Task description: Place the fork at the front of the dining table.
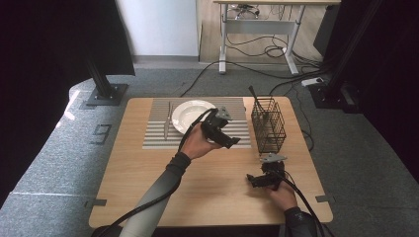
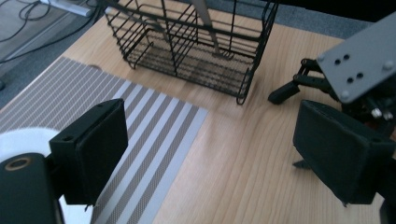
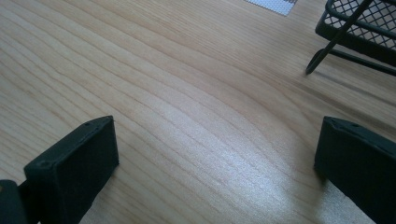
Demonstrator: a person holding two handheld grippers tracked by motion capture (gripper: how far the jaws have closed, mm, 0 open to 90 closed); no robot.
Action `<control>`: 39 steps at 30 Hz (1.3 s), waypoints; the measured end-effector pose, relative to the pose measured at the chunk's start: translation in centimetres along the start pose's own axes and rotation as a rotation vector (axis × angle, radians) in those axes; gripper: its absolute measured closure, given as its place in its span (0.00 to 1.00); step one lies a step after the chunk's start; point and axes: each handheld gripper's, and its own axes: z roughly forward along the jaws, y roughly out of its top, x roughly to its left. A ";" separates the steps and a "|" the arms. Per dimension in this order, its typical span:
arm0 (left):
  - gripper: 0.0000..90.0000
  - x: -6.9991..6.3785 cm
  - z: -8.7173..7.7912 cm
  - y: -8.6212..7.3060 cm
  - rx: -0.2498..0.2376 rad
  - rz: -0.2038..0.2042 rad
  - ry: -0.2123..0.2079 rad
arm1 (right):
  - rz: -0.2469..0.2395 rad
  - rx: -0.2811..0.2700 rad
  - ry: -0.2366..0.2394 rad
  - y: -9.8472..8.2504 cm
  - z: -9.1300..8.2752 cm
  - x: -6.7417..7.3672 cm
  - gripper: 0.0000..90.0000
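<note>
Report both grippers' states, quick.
Left gripper: open, holding nothing, over the striped placemat.
Right gripper: open, holding nothing, low over the table.

In the high view your table (image 1: 148, 187) fills the lower middle of the frame. On its far half lies the placemat (image 1: 158, 136), and on that the plate (image 1: 187, 114), with a knife (image 1: 167, 121) just left of it. To the right of the placemat stands the wire basket (image 1: 268, 124), a utensil (image 1: 257, 100) upright inside it. Your left gripper (image 1: 232, 143) sits between plate and basket, over the placemat's right edge. Your right gripper (image 1: 253, 181) lies below the basket, at lower right.
</note>
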 end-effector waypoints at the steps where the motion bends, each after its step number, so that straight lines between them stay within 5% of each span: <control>1: 0.11 0.0 0.2 0.4 0.000 0.004 -0.001 | 0.002 0.001 0.000 0.0 0.0 0.0 0.00; 9: 0.14 0.3 1.8 2.6 0.011 0.027 -0.006 | -0.001 0.001 0.002 0.0 0.0 0.0 0.00; 28: 0.25 1.4 6.3 6.3 0.035 -0.003 -0.022 | -0.010 -0.002 0.008 0.0 0.0 0.1 0.00; 33: 0.37 1.7 7.2 6.7 0.045 -0.013 -0.021 | -0.015 -0.002 0.010 0.0 0.0 0.1 0.00; 39: 0.58 2.4 7.9 6.9 0.028 -0.071 -0.050 | -0.017 -0.002 0.012 0.0 0.0 0.1 0.00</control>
